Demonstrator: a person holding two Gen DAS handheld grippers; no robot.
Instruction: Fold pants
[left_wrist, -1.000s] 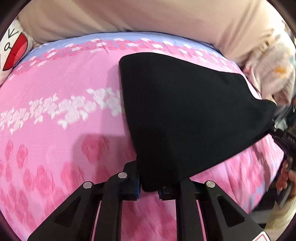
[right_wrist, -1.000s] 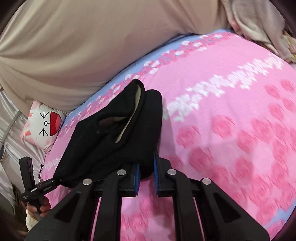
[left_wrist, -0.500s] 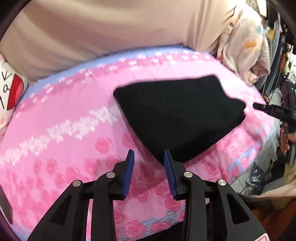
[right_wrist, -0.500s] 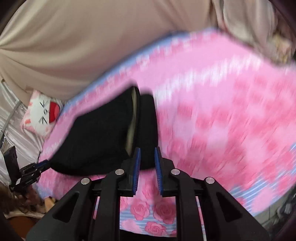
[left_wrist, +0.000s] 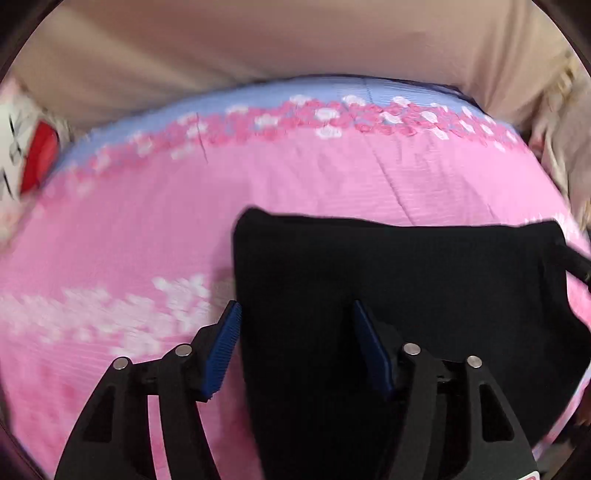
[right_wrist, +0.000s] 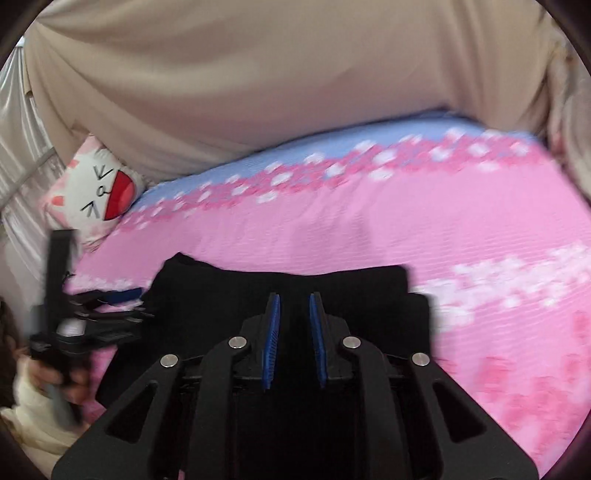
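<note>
The black pants (left_wrist: 406, 277) lie folded in a flat, roughly rectangular bundle on the pink flowered bedcover (left_wrist: 295, 184). My left gripper (left_wrist: 295, 321) hovers over their left edge. Its jaws are opening wide; the fabric lies below and between them, and the blue pads do not press on it. My right gripper (right_wrist: 294, 299) is above the near side of the pants (right_wrist: 221, 284), its pads a narrow gap apart with no cloth pinched. The right wrist view shows the left gripper (right_wrist: 103, 310) at the bundle's left end, held by a hand (right_wrist: 55, 376).
A white cat-face cushion (right_wrist: 96, 192) rests at the bed's far left corner. A beige sheet (right_wrist: 258, 92) hangs behind the bed. Pale bedding (left_wrist: 565, 155) is piled at the right. Bare pink cover (right_wrist: 369, 229) lies beyond the pants.
Both grippers were shut on the lifted pants a second ago and have let go. The pants now lie flat on the bed. The left jaws have spread much wider.
</note>
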